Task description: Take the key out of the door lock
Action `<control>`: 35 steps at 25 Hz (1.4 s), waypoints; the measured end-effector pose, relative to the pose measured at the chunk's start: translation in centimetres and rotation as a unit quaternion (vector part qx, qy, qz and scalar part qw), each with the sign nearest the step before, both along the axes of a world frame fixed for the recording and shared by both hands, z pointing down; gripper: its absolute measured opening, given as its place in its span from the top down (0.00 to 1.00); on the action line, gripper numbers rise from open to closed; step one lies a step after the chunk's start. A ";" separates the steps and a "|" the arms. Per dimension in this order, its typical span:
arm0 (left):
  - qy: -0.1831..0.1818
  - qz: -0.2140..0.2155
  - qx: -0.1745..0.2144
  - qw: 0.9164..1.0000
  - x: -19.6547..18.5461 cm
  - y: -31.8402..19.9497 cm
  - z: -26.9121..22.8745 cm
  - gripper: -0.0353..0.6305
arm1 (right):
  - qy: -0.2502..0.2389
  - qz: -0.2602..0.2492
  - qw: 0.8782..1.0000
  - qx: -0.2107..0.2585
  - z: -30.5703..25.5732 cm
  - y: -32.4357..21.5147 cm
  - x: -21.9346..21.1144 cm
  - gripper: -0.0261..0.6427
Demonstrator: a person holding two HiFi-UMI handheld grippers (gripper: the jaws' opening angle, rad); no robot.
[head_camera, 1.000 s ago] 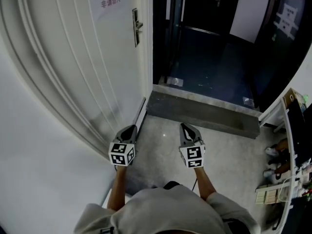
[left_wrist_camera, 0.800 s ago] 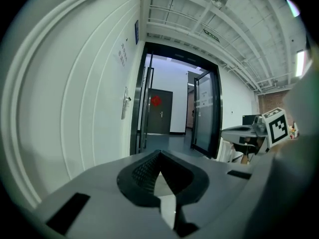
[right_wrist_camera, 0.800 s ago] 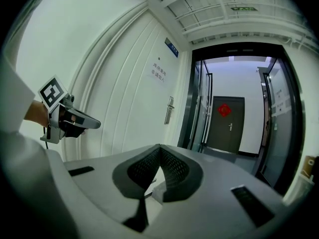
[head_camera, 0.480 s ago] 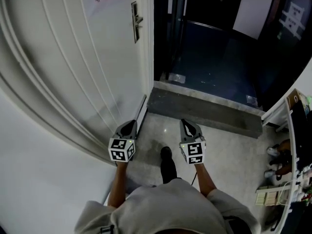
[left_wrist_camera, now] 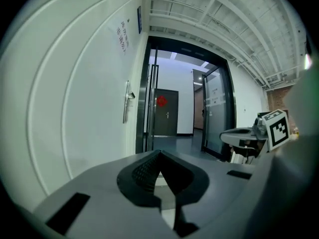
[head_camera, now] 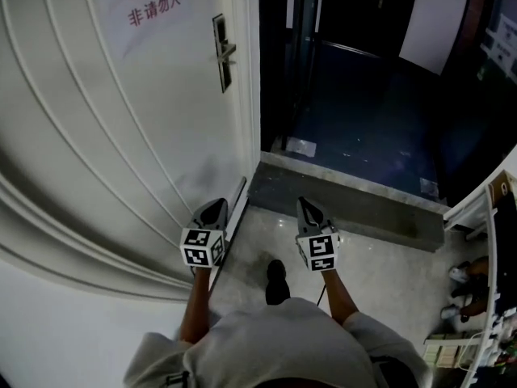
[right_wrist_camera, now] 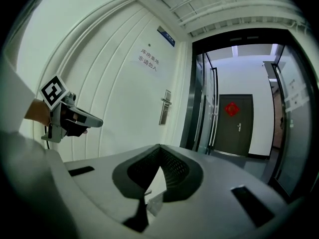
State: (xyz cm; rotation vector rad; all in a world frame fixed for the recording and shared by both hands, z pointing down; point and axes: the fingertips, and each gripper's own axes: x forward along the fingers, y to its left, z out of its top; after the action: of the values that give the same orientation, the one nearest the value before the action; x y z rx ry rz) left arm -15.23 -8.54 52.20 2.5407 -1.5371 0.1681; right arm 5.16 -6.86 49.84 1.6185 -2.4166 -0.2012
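The person is stepping toward the white door (head_camera: pixel 121 120). Compared with a second ago, its lock plate (head_camera: pixel 220 53) is sitting larger and lower in the head view, and a dark shoe (head_camera: pixel 276 280) that was out of sight then is now showing between and just behind the two tongs. This suggests the approach is still under way and the reach for the lock is not yet begun. The left tongs (head_camera: pixel 215 208) are pointing ahead with their jaws together and nothing between them. The right tongs (head_camera: pixel 307 207) are doing the same, shut and empty, just to the right of the left ones. The lock plate is lying well ahead of both tongs, up and slightly left of the left ones, near the door's free edge. The key itself is too small to make out in any view, so it is presumably still in the lock. Counted: two tongs, one white door, one lock plate with one lever handle (head_camera: pixel 230 52), one sign (head_camera: pixel 151 0) in red characters, one shoe, one grey threshold step (head_camera: pixel 347 200), and one dark door (right_wrist_camera: pixel 238 128) far beyond the opening, bearing one red ornament (right_wrist_camera: pixel 231 108).
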 end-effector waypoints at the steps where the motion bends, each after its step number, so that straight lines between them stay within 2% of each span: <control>1: 0.000 -0.003 0.002 1.000 0.3 -1.8 -0.4 0.92 | 0.000 -0.004 1.000 0.003 -0.4 -1.9 0.2 0.93; 9: -0.001 -0.009 -0.001 1.000 3.5 -15.7 -2.2 0.92 | -0.002 -0.021 1.000 0.008 -2.6 -16.4 2.4 0.93; 20: -0.007 0.007 -0.005 1.000 8.9 -31.0 -2.3 0.92 | -0.003 -0.028 1.000 0.010 -3.0 -31.0 5.4 0.93; 25: -0.009 0.008 -0.002 1.000 9.9 -32.8 -2.1 0.92 | -0.005 -0.040 0.999 0.008 -2.3 -33.4 5.4 0.93; 31: -0.011 -0.004 -0.017 1.000 8.7 -35.1 -0.6 0.92 | -0.003 -0.058 0.998 -0.009 -0.8 -36.2 3.5 0.93; 35: -0.010 0.003 -0.018 1.000 8.4 -38.2 -0.1 0.92 | 0.001 -0.057 0.998 -0.015 -0.1 -38.8 2.7 0.93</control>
State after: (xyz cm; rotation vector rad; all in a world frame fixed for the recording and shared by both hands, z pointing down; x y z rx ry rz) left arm -6.87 -46.70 52.14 2.5239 -1.5185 0.2222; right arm 7.85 -45.66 49.74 1.4683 -2.4995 -0.1849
